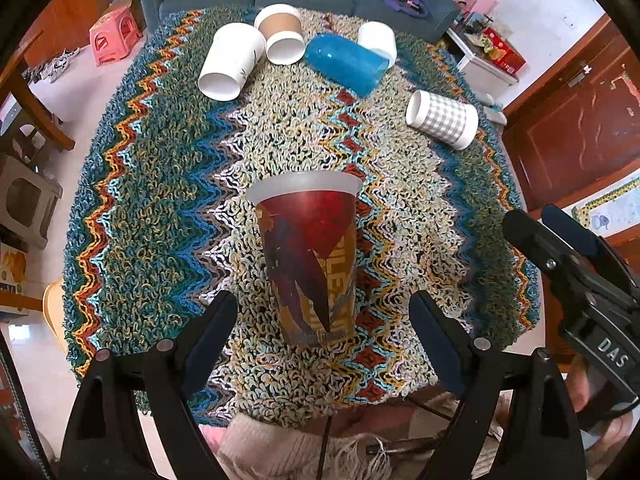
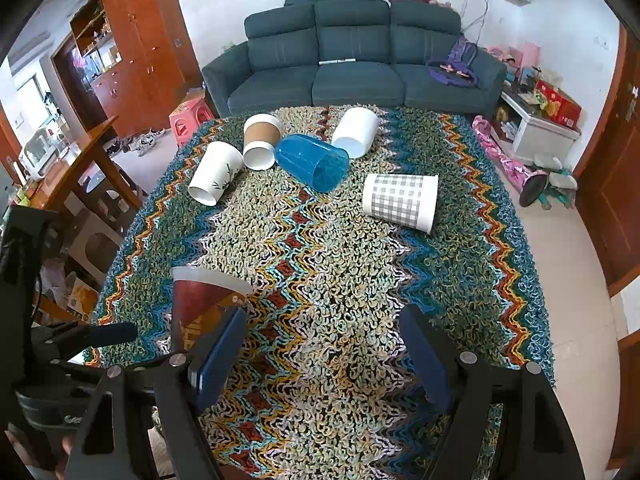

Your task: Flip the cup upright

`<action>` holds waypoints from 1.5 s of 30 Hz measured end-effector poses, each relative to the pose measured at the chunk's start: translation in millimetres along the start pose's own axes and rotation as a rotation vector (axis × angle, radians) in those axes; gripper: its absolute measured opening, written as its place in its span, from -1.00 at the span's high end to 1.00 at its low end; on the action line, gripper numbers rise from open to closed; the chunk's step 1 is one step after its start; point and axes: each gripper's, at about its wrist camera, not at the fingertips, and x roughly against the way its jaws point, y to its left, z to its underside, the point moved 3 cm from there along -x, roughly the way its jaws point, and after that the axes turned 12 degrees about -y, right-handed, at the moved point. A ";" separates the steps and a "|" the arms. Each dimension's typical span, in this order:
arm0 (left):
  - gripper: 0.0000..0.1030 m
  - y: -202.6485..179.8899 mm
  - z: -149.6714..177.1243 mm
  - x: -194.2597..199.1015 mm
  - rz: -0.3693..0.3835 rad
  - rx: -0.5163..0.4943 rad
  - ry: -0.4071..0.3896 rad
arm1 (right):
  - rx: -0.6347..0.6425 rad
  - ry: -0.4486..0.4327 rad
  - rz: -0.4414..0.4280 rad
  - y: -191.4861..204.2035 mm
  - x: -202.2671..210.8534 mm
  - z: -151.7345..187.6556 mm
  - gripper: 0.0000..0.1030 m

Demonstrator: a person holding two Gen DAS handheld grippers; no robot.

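Observation:
A red and gold printed cup [image 1: 310, 256] stands upright on the shaggy zigzag cloth [image 1: 160, 184], rim up. My left gripper [image 1: 322, 312] is open; its fingers stand either side of the cup's base without touching it. The same cup shows in the right wrist view [image 2: 200, 304], partly behind my right gripper's left finger. My right gripper [image 2: 322, 332] is open and empty over the cloth [image 2: 340, 280], to the right of the cup. Several cups lie on their sides at the far end: a white one [image 1: 230, 62], a brown-sleeved one [image 1: 282, 34], a blue one [image 1: 346, 62], a checked one [image 1: 442, 119].
Another white cup [image 1: 378, 38] lies behind the blue one. A dark sofa [image 2: 352, 64] stands beyond the table. Wooden cabinets [image 2: 132, 40] are at left, a wooden door [image 2: 616, 184] at right. The right gripper's body [image 1: 580, 280] shows in the left wrist view.

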 end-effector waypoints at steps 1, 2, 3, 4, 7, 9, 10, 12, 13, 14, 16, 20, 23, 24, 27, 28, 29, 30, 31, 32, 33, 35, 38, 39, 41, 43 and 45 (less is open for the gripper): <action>-0.74 0.6 0.6 2.3 0.000 0.001 -0.006 | 0.000 -0.003 -0.001 -0.2 1.1 -0.8 -0.54; -0.74 -0.2 0.9 1.5 -0.001 0.002 -0.009 | 0.001 -0.005 -0.001 0.5 2.1 -1.0 -0.54; -0.74 0.4 2.0 3.1 -0.002 0.001 -0.012 | 0.001 -0.007 -0.003 1.3 3.3 -1.2 -0.54; -0.74 1.2 3.7 5.1 -0.007 -0.001 -0.016 | 0.002 -0.008 -0.004 2.3 4.1 -1.5 -0.54; -0.74 3.2 7.2 7.4 -0.019 -0.007 -0.027 | 0.005 -0.003 -0.010 5.4 3.9 -0.5 -0.54; -0.74 6.3 10.0 8.4 -0.030 -0.005 -0.032 | 0.007 0.004 -0.017 7.8 2.2 -0.1 -0.54; -0.74 8.3 11.0 9.1 -0.037 -0.003 -0.037 | 0.007 0.007 -0.021 9.4 1.8 0.2 -0.54; -0.74 11.4 12.0 10.8 -0.048 -0.002 -0.048 | 0.010 0.018 -0.037 13.9 -0.4 0.9 -0.54; -0.74 13.4 12.1 11.7 -0.053 -0.002 -0.055 | 0.011 0.021 -0.044 16.4 -1.1 1.3 -0.54; -0.74 15.0 12.2 11.6 -0.054 -0.001 -0.061 | 0.014 0.028 -0.052 19.4 -2.9 1.9 -0.54; -0.74 18.9 12.4 11.4 -0.060 0.001 -0.068 | 0.018 0.044 -0.069 25.4 -7.1 2.6 -0.54; -0.74 27.3 14.5 9.2 -0.071 0.003 -0.077 | 0.026 0.071 -0.097 38.2 -14.9 4.2 -0.54; -0.74 34.1 16.5 7.1 -0.077 0.007 -0.082 | 0.039 0.083 -0.111 48.2 -20.2 3.6 -0.54; -0.74 36.2 17.3 6.4 -0.078 0.009 -0.082 | 0.040 0.091 -0.118 51.3 -23.0 3.5 -0.54; -0.74 43.4 19.8 3.6 -0.075 0.019 -0.081 | 0.032 0.124 -0.142 57.2 -32.6 4.0 -0.54; -0.74 45.1 20.4 3.0 -0.075 0.022 -0.082 | 0.025 0.142 -0.153 59.6 -37.4 4.2 -0.54; -0.74 47.5 21.2 2.0 -0.077 0.024 -0.081 | 0.022 0.152 -0.160 61.0 -40.4 4.2 -0.54; -0.74 49.3 21.5 1.3 -0.077 0.027 -0.080 | 0.018 0.173 -0.178 64.3 -46.1 4.3 -0.54; -0.74 52.0 21.6 0.0 -0.075 0.033 -0.078 | 0.016 0.185 -0.188 66.6 -49.6 4.6 -0.54; -0.74 53.7 22.0 -0.6 -0.073 0.039 -0.077 | 0.015 0.205 -0.200 69.6 -54.8 4.7 -0.54; -0.74 55.4 22.0 -1.4 -0.071 0.043 -0.075 | 0.011 0.228 -0.214 72.6 -60.9 4.8 -0.54; -0.74 58.8 22.0 -2.9 -0.067 0.049 -0.074 | 0.005 0.266 -0.232 78.0 -72.6 5.0 -0.54; -0.74 62.6 22.4 -5.2 -0.063 0.052 -0.072 | -0.001 0.313 -0.238 84.2 -87.5 7.0 -0.54; -0.74 63.7 22.8 -6.4 -0.061 0.053 -0.069 | -0.005 0.337 -0.235 85.4 -94.7 8.8 -0.54; -0.74 65.5 23.4 -9.6 -0.059 0.055 -0.061 | -0.016 0.367 -0.241 88.0 -103.6 11.2 -0.54; -0.74 66.9 24.0 -11.6 -0.057 0.057 -0.056 | -0.023 0.396 -0.246 90.5 -111.7 13.4 -0.54; -0.74 68.1 24.4 -13.4 -0.055 0.059 -0.052 | -0.030 0.427 -0.254 93.8 -120.0 15.9 -0.54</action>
